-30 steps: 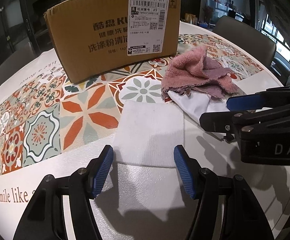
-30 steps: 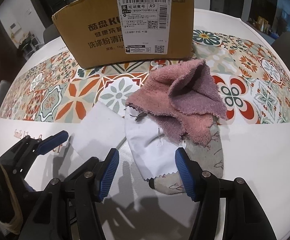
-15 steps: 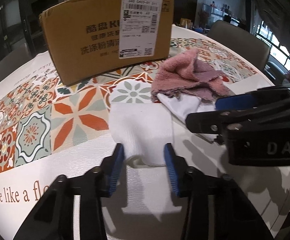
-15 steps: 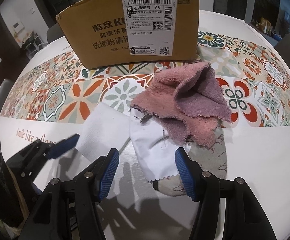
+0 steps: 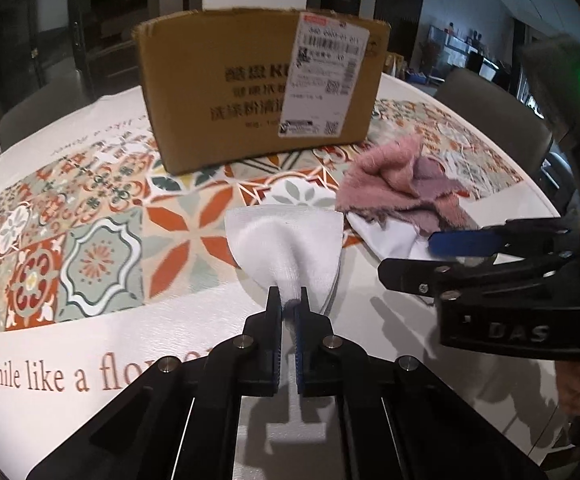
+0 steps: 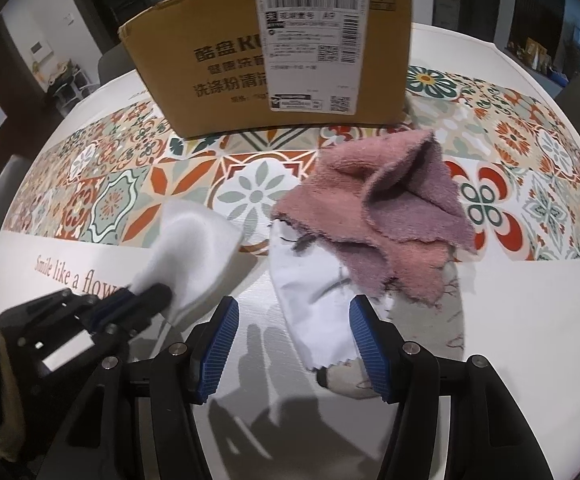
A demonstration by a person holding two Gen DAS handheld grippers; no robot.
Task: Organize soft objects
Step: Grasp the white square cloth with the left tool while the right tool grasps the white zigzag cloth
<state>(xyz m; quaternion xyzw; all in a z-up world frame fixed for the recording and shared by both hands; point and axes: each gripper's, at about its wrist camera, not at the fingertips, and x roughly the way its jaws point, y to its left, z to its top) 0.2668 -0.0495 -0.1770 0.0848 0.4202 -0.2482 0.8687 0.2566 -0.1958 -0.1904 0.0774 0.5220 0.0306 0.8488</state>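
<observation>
The round table (image 5: 69, 392) under my grippers wears a white cloth with a band of orange, green and cream tile patterns and the printed words "Smile like a flo…". At its far side stands a brown cardboard box (image 5: 257, 92), upright, with dark Chinese print and a white shipping label (image 5: 322, 80) on its near face.

Right of centre lies the pile of soft things. On top is a pink terry towel (image 6: 374, 208), crumpled and folded over itself, its mauve side showing and its edges frayed. Beneath it a thin white cloth (image 6: 318, 292) with a pinked, zigzag near edge sticks out toward me, and under that a grey patterned fabric (image 6: 446, 312) lies flat on the table.

My right gripper (image 6: 294, 352) is spread wide, its blue pads on either side of the white cloth's near end, holding nothing.

My left gripper (image 5: 288, 312) is pinched tight on a small white terry cloth (image 5: 285, 240), just left of the pile. The cloth bunches at the pads and fans out beyond them, creased down its middle; whether its far edge touches the table I cannot tell.
</observation>
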